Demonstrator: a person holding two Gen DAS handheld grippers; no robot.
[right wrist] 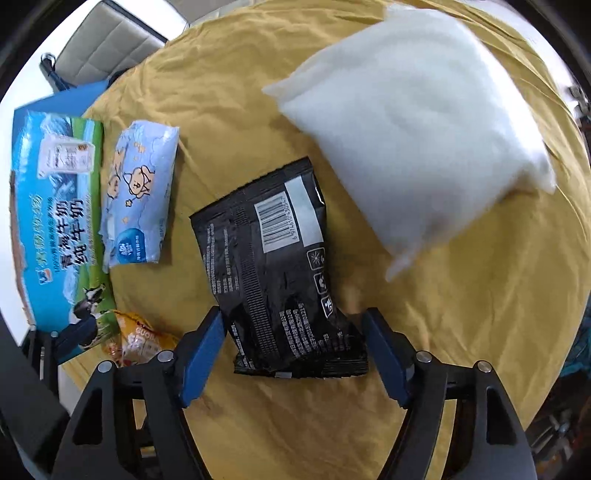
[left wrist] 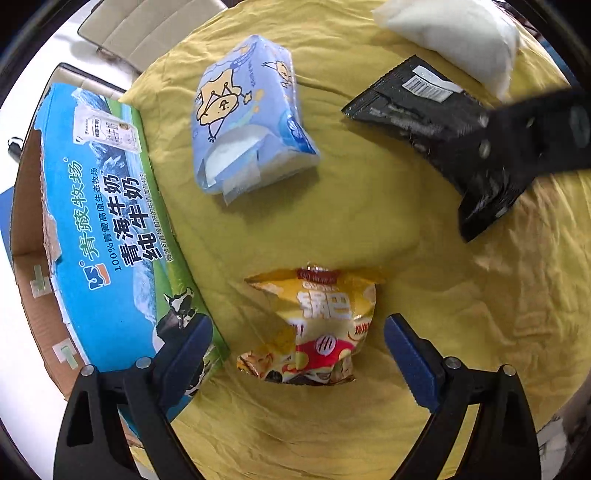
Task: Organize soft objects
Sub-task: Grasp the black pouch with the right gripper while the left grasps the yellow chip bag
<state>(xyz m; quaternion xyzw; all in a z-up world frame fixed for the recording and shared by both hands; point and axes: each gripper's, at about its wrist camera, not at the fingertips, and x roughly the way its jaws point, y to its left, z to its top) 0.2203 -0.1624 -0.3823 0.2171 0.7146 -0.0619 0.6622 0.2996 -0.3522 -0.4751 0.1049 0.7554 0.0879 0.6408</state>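
A yellow snack bag (left wrist: 317, 328) lies on the yellow cloth (left wrist: 369, 221) between the open fingers of my left gripper (left wrist: 297, 350). A black snack bag (right wrist: 280, 273) lies flat with its near end between the open fingers of my right gripper (right wrist: 293, 347); it also shows in the left wrist view (left wrist: 428, 122), with the right gripper (left wrist: 535, 136) over it. A blue tissue pack (left wrist: 247, 118) lies further back, also in the right wrist view (right wrist: 138, 195). A white pillow (right wrist: 417, 147) lies at the back right, also in the left wrist view (left wrist: 454, 33).
A blue and green milk carton box (left wrist: 96, 221) with its top open stands at the cloth's left edge, also in the right wrist view (right wrist: 55, 206). A beige padded chair (left wrist: 140, 33) stands behind the table.
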